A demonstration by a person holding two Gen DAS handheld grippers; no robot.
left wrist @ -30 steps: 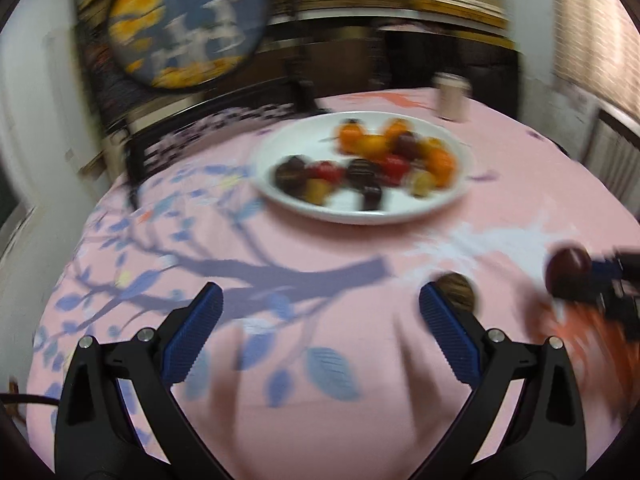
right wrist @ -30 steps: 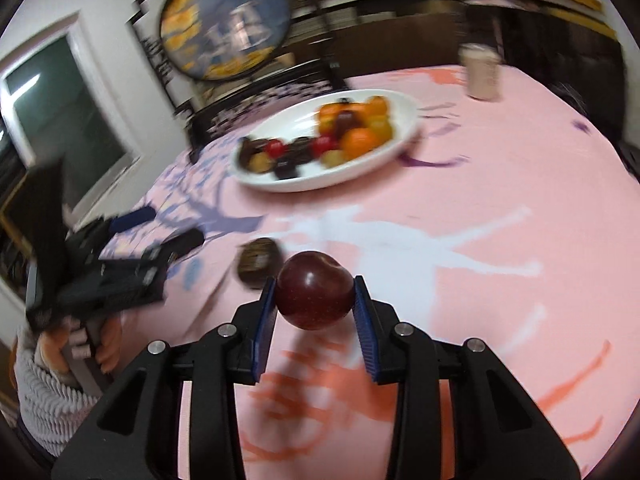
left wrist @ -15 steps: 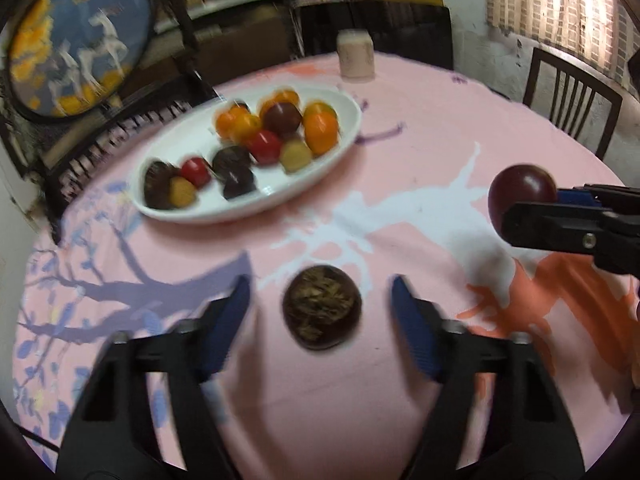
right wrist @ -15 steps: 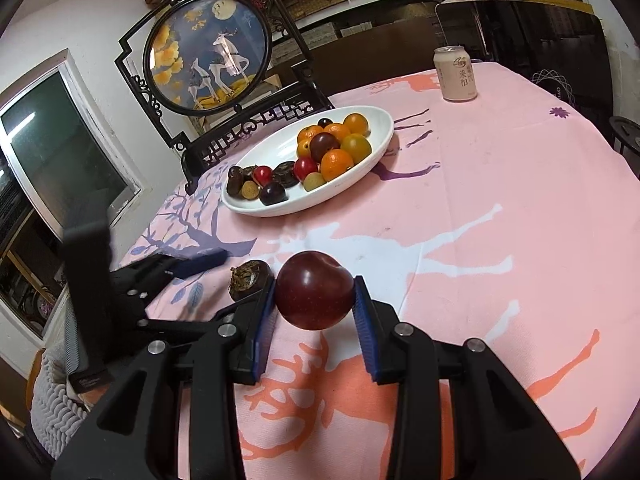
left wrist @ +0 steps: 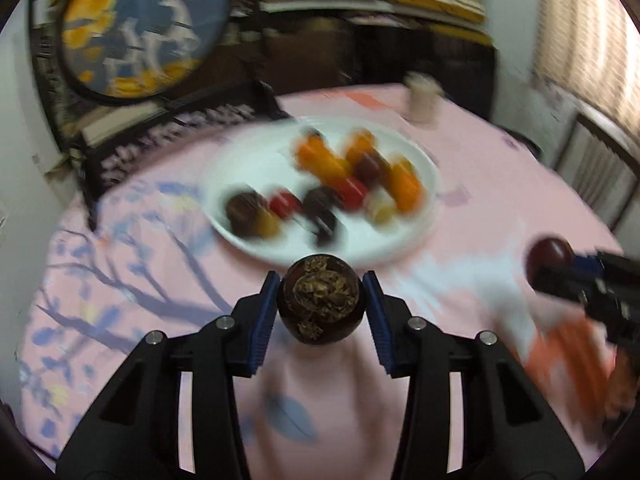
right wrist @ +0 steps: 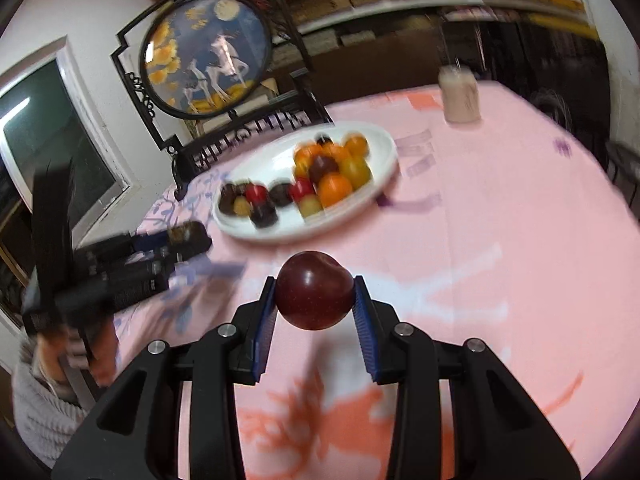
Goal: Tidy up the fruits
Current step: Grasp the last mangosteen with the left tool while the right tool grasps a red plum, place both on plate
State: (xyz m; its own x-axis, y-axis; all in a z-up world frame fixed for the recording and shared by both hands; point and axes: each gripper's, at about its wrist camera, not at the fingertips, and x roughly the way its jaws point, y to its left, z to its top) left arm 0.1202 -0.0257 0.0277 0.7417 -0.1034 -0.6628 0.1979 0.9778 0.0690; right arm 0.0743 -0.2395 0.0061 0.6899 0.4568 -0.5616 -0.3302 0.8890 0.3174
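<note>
My left gripper (left wrist: 320, 300) is shut on a dark brown wrinkled fruit (left wrist: 321, 299) and holds it above the pink tablecloth, just in front of the white oval plate (left wrist: 416, 236). The plate holds several orange, red and dark fruits (left wrist: 352, 184). My right gripper (right wrist: 314, 298) is shut on a dark red plum (right wrist: 313, 295), lifted off the table in front of the plate (right wrist: 352, 208). The plum and right gripper also show at the right edge of the left wrist view (left wrist: 549, 258). The left gripper with its fruit shows in the right wrist view (right wrist: 188, 236).
A pale drink can (right wrist: 459, 96) stands at the table's far side. A round painted screen on a black stand (right wrist: 208, 60) is behind the plate. A chair (left wrist: 600, 168) stands at the right. Both views are motion-blurred.
My left gripper has closed on the brown fruit and lifted it toward the plate. My right gripper still holds the plum and has moved nearer the plate.
</note>
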